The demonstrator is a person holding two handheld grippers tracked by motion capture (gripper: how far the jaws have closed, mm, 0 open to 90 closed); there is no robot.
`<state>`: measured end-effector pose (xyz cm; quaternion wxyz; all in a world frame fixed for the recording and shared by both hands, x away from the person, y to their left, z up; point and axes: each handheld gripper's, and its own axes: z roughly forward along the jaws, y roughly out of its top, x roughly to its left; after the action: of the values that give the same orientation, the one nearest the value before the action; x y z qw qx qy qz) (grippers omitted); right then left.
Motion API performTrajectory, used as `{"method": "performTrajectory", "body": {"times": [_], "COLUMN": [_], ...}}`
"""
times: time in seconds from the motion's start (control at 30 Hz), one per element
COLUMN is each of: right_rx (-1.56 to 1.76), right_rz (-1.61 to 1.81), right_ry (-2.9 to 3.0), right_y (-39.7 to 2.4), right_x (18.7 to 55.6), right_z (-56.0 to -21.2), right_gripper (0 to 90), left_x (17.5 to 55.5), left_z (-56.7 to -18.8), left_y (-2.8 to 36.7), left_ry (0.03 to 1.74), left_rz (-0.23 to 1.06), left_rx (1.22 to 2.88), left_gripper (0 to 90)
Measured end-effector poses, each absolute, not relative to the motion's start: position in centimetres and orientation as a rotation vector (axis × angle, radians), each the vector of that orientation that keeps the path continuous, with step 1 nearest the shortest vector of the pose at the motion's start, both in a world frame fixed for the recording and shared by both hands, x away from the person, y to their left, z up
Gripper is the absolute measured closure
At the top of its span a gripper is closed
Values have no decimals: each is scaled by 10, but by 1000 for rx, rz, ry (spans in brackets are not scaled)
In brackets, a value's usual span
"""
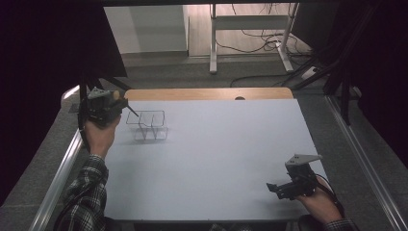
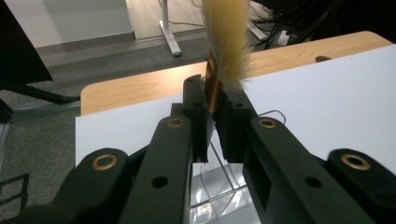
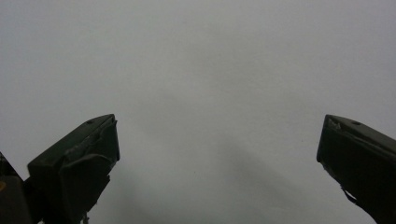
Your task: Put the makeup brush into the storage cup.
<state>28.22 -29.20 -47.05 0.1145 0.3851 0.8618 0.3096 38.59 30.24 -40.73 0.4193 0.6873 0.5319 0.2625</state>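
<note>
Two hand-held grippers are operating: the left hand-held gripper [image 1: 126, 107] at 10 o'clock, the right hand-held gripper [image 1: 272, 187] at 4 o'clock. One brush [image 2: 224, 51] is being held. One clear organiser [image 1: 149, 125] is standing at 10 o'clock on one counter [image 1: 226, 154].

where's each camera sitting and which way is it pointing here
High view: fixed above the person's side, looking forward and down on the white table; both forearms and hands enter from below, left gripper at left, right gripper at right.
Left gripper view: rides the left gripper, looking along its fingers, shut on a brush, bristles up, towards the floor beyond.
Right gripper view: rides the right gripper, facing the white tabletop between open fingers.
Shared: the high and left gripper views both show the clear acrylic organizer.
</note>
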Motion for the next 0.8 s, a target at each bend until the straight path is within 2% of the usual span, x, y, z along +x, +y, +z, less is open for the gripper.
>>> {"method": "performTrajectory", "body": {"times": [0.8], "right_rx": [1129], "right_rz": [903], "right_ry": [2545], "right_y": [-291], "right_x": [282], "right_z": [-471], "right_gripper": [0], "left_x": [390], "left_z": [-439], "left_y": [296], "left_ry": [1364], "left_rz": [626], "left_rx": [1737], "left_gripper": [834]}}
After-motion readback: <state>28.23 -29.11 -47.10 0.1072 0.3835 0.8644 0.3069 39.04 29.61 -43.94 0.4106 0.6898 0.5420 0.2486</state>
